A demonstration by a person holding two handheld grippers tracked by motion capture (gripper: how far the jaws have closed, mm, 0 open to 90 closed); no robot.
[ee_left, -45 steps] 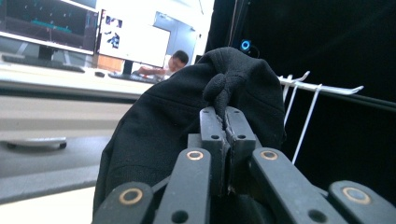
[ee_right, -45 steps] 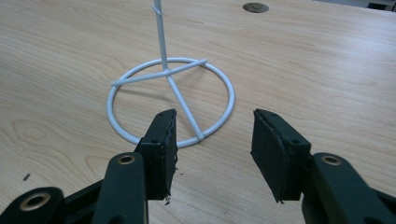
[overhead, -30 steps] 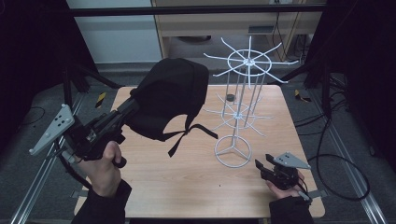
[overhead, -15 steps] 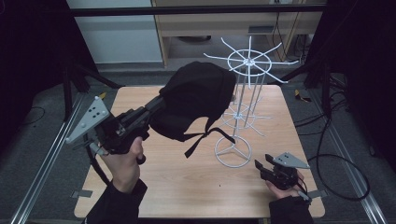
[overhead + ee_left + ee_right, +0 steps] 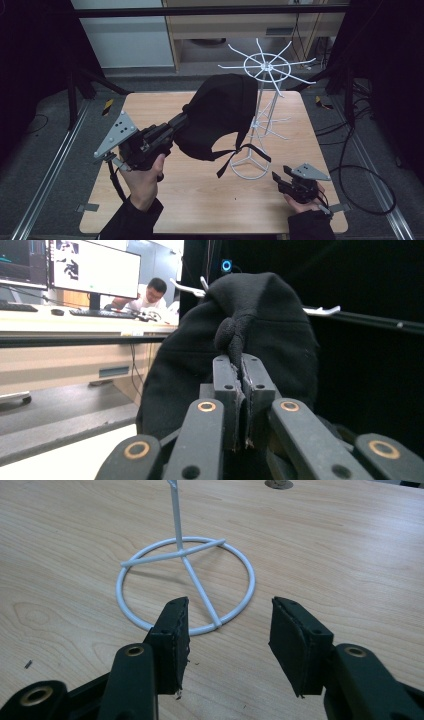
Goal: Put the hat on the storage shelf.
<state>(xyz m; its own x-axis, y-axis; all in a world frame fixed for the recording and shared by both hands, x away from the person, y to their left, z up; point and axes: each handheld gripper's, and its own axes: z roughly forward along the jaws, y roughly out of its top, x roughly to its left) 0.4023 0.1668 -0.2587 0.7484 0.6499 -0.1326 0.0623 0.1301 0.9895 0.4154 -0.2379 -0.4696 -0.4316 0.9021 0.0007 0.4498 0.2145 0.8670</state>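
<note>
Over the worktop (image 5: 150, 105), high view: left gripper (image 5: 176, 124) at 9 o'clock pinches a fold of a black cap (image 5: 220, 115) and carries it in the air toward the white wire rack (image 5: 267, 67) standing at 1 o'clock. Cap straps dangle over the rack's ring base (image 5: 248, 167). Right gripper (image 5: 276, 178) sits low at 5 o'clock, just beside the base, holding nothing.

Left gripper view: jaws pressed together on a bunched bit of cap fabric (image 5: 235, 337); cap body fills 12 o'clock, white rack prongs (image 5: 320, 311) poke out behind it at 10 and 2 o'clock.

Right gripper view: jaws spread, bare wood between them, ring base (image 5: 186, 587) at 12 o'clock, close but untouched.

Risks, as judged: grip is on a small pinch of fabric, so the cap could slip out if it drags on a prong. Loose straps could snag the lower arms or the base. Rack looks light; a sideways push from the cap could tip it, since the right gripper isn't bracing the base.
</note>
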